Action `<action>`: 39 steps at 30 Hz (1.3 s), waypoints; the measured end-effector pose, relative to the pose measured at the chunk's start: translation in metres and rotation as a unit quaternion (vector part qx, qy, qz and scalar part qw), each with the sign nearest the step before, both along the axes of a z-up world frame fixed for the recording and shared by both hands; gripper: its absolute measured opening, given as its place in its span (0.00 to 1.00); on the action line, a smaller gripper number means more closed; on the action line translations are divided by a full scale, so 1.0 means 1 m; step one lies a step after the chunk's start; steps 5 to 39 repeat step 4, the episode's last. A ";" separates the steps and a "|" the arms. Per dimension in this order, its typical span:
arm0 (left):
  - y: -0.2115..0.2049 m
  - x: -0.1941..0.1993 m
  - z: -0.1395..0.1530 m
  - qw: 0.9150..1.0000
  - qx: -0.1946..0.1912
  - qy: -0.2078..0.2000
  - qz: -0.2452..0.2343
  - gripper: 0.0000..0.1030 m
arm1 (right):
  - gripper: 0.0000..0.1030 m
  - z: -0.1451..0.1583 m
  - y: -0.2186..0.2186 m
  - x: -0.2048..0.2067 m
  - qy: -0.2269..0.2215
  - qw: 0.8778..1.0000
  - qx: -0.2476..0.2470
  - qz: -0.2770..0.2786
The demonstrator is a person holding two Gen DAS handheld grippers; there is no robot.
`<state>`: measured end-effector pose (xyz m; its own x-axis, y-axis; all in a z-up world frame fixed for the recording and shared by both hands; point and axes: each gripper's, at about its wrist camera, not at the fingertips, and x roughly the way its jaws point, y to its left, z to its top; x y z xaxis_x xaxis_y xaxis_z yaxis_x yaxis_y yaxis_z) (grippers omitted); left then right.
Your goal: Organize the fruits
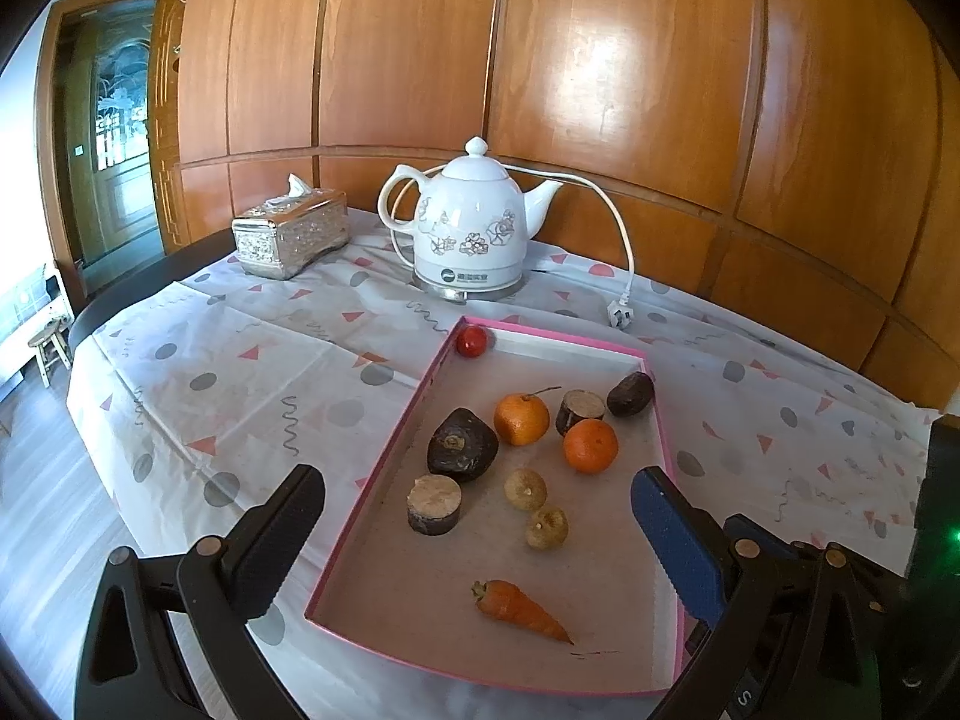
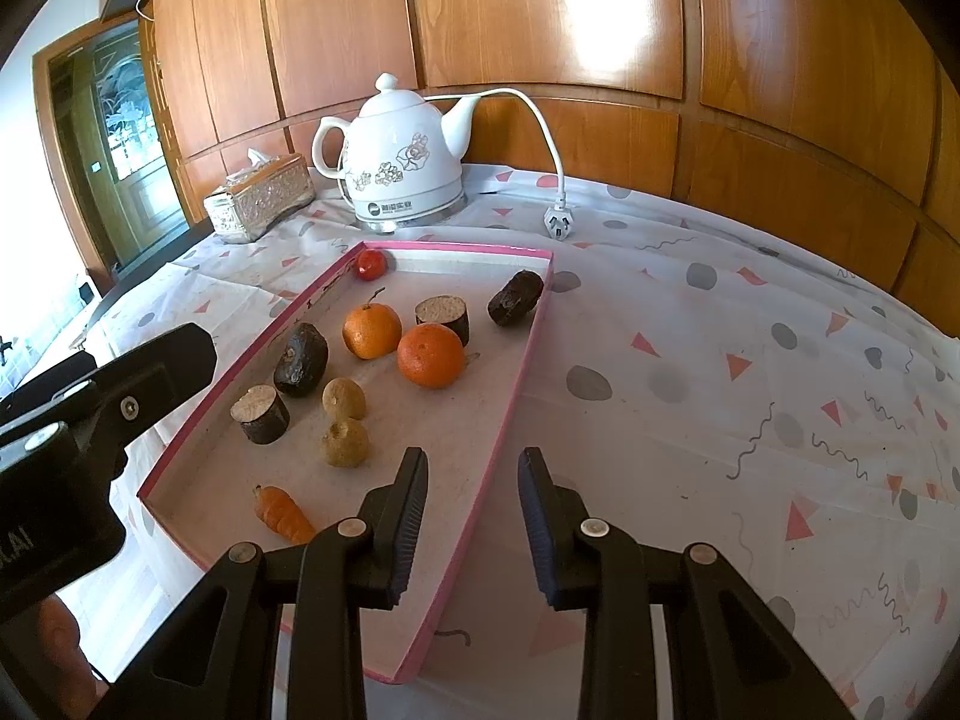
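Through both wrist cameras I see a bright, daylit room. Light enters from the overexposed white area at the left edge, and a broad white glare patch sits on the glossy orange-brown wooden wall panels (image 1: 606, 54). Soft, short shadows lie under the items in the shallow pink-rimmed cardboard tray (image 2: 528, 354). Fisheye distortion bows the panel seams and the edge of the patterned white tablecloth (image 2: 750, 312), and black vignetting fills the corners. Focus holds sharp at centre; I note mild softening toward the periphery.
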<state>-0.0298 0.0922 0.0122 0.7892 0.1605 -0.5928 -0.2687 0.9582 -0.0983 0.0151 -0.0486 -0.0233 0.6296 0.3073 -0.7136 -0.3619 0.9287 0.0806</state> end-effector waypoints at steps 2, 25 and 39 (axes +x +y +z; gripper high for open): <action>0.000 0.000 0.000 1.000 -0.005 0.001 -0.003 0.99 | 0.30 0.000 -0.001 0.001 0.000 1.000 0.001 -0.001; 0.000 0.001 -0.001 1.000 -0.010 0.002 -0.008 0.99 | 0.30 -0.001 -0.003 0.002 0.000 1.000 0.001 -0.003; 0.000 0.001 -0.001 1.000 -0.010 0.002 -0.008 0.99 | 0.30 -0.001 -0.003 0.002 0.000 1.000 0.001 -0.003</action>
